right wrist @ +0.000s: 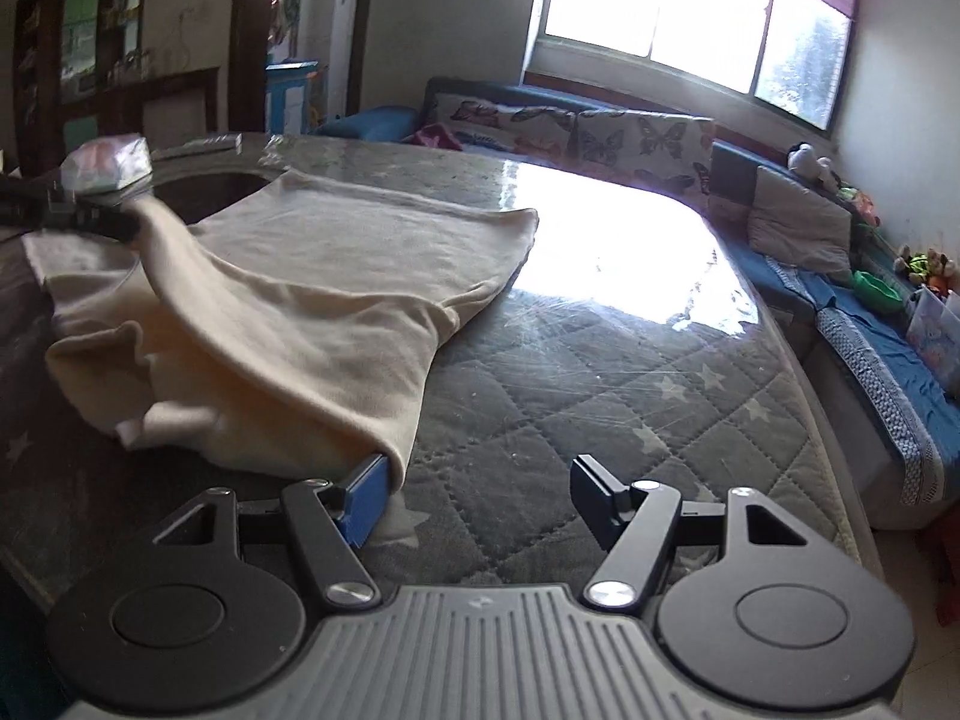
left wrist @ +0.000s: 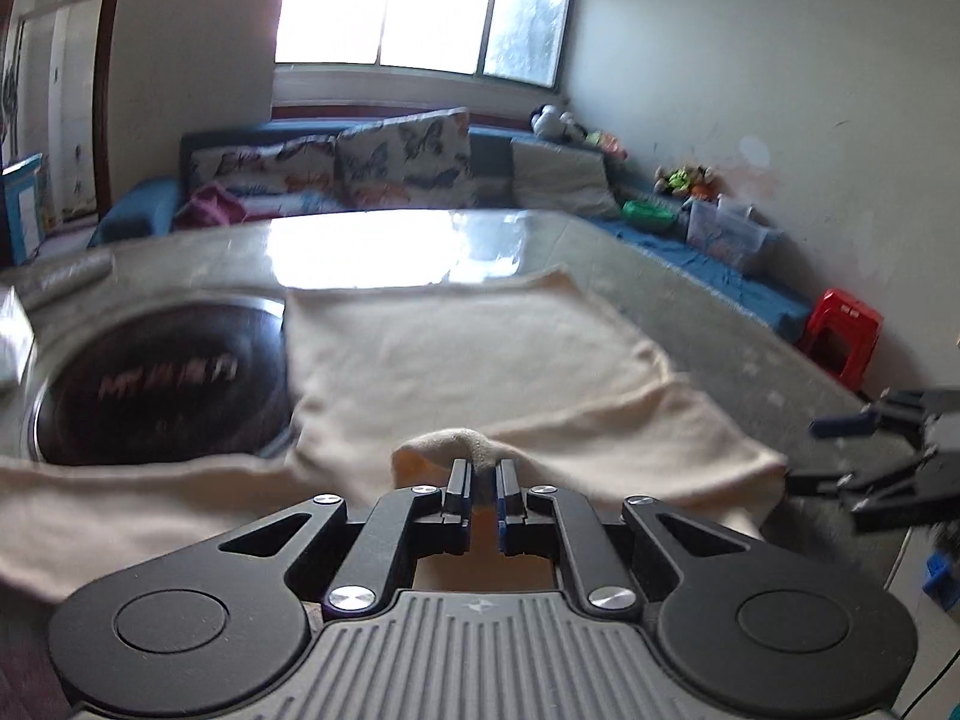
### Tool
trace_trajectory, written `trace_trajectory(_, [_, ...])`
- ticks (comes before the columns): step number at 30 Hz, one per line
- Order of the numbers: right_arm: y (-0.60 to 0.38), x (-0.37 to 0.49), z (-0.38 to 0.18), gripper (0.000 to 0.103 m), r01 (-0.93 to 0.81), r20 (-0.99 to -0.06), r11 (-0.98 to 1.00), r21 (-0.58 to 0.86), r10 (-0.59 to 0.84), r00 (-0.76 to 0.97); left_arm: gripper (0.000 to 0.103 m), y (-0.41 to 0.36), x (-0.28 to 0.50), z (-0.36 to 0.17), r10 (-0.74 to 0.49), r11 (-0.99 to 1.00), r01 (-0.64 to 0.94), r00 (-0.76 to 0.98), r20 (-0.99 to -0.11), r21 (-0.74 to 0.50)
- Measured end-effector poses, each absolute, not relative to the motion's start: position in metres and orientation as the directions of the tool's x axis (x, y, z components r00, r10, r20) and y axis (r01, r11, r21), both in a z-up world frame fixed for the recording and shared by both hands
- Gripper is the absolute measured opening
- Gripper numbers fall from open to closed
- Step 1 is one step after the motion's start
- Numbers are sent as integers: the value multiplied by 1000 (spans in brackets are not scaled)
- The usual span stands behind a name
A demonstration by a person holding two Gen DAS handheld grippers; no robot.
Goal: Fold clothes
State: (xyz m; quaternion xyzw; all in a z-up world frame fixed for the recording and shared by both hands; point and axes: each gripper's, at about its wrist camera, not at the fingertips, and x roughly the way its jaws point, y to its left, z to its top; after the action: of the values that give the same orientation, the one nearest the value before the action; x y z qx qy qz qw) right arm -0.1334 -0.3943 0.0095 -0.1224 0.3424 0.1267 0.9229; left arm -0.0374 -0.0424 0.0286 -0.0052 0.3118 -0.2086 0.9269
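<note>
1. The left gripper (left wrist: 480, 474) has its jaws nearly together, pinching a bunched fold of the cream garment (left wrist: 456, 348). I judge the grip is there so that this edge can be carried over the rest of the cloth as a fold.
2. The right gripper (right wrist: 480, 495) stands with its jaws wide apart and holds nothing. Its left finger (right wrist: 363, 501) sits just beside the garment's near corner, which seems a ready position for taking that corner.
3. The garment lies across the table (right wrist: 600, 372), on its left half, partly doubled over, with one strip rising to the far left where the left gripper holds it.
4. Containers: a round dark recess (left wrist: 162, 384) in the tabletop lies to the left, its right edge covered by the garment; nothing shows inside but blurred lettering.
5. A clear plastic box (left wrist: 723, 234) stands far right on the blue bench (left wrist: 750, 288); its contents are too blurred to tell.
</note>
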Motion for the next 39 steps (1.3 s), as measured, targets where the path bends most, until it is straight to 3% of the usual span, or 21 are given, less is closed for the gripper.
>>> trace_trajectory(8, [-396,-125,41,56,-389,-665,917,-85,239,708,16,-27,-51,37,-349,931,348,755,-555,-111])
trace_trajectory(13, [-377,-88,42,39,-438,-637,899,-28,322,701,15,-33,-46,47,-364,927,351,765,-531,-129])
trace_trajectory(18, [-359,-56,28,31,-468,-651,884,7,359,669,15,-53,-31,40,-401,909,391,734,-548,-141])
trace_trajectory(23, [-358,-43,14,30,-459,-676,888,-8,333,657,16,-45,-35,30,-387,913,386,721,-575,-130])
trace_trajectory(26, [-359,-45,16,30,-455,-674,890,-30,318,666,48,-31,-53,35,-381,915,386,744,-548,-113])
trace_trajectory(32, [-335,-59,35,32,-566,-658,821,-72,388,646,46,-26,-64,26,-347,923,378,737,-580,-72])
trace_trajectory(39, [-286,-65,43,39,-688,-665,718,-106,463,586,44,-59,-57,16,-286,908,407,770,-570,95])
